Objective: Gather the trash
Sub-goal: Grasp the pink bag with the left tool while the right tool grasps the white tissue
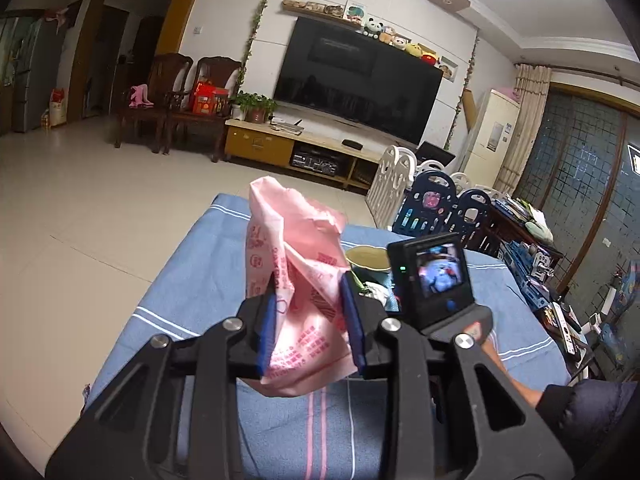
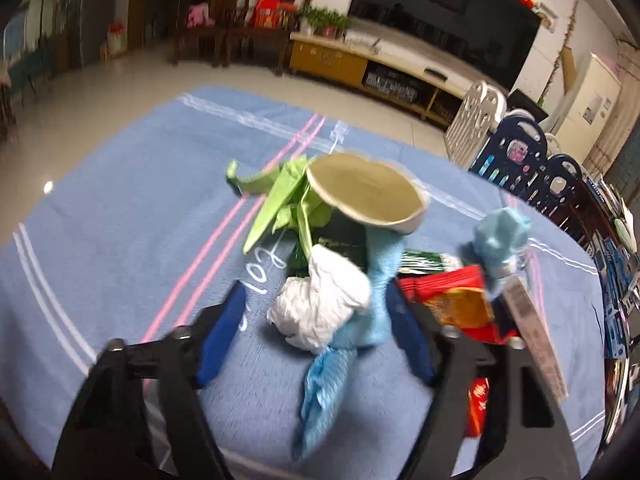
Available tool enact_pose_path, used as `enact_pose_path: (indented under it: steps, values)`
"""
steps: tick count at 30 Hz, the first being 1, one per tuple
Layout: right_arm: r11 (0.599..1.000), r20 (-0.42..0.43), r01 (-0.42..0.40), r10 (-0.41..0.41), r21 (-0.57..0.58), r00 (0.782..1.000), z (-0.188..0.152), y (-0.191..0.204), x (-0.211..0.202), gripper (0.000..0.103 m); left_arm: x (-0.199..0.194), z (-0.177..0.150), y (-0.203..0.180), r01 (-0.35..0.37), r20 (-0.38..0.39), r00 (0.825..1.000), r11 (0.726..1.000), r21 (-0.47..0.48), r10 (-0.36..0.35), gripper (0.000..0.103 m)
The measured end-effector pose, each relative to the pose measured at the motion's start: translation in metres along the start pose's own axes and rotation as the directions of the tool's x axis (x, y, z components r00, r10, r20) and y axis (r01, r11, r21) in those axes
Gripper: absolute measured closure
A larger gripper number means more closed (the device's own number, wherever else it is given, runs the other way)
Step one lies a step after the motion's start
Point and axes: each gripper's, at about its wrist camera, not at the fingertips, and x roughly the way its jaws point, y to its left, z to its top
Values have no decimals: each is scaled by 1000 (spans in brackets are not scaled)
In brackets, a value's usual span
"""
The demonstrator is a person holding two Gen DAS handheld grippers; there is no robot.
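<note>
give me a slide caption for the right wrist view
Right gripper open, jaws either side of crumpled white paper amid trash on the blue cloth.

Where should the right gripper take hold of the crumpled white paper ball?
Grip the white paper ball across its middle, coming from above and the near side, probably. It lies between the right gripper's open fingers, bulging and loose. The blue paper touches its right side, so close gently to avoid pinching both.

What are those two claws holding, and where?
The left claw pinches a pink printed plastic bag by its lower middle. The right claw holds nothing.
</note>
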Motion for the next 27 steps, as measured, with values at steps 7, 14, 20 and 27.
enact_pose_path:
  steps: [7, 14, 20, 27]
  values:
    - [996, 51, -61, 58, 61, 997, -21, -10, -30, 79, 7, 3, 9, -10, -23, 1000, 999, -35, 9, 71]
    - [927, 262, -261, 189, 270, 946, -87, -59, -164, 79, 5, -6, 9, -9, -44, 999, 999, -39, 7, 71]
    - [921, 345, -200, 78, 333, 936, -182, -75, -256, 79, -28, -33, -20, 11, -70, 998, 997, 76, -5, 71]
    - [889, 418, -207, 19, 408, 908, -228, -88, -305, 79, -79, -73, -50, 49, -104, 994, 992, 114, -37, 70]
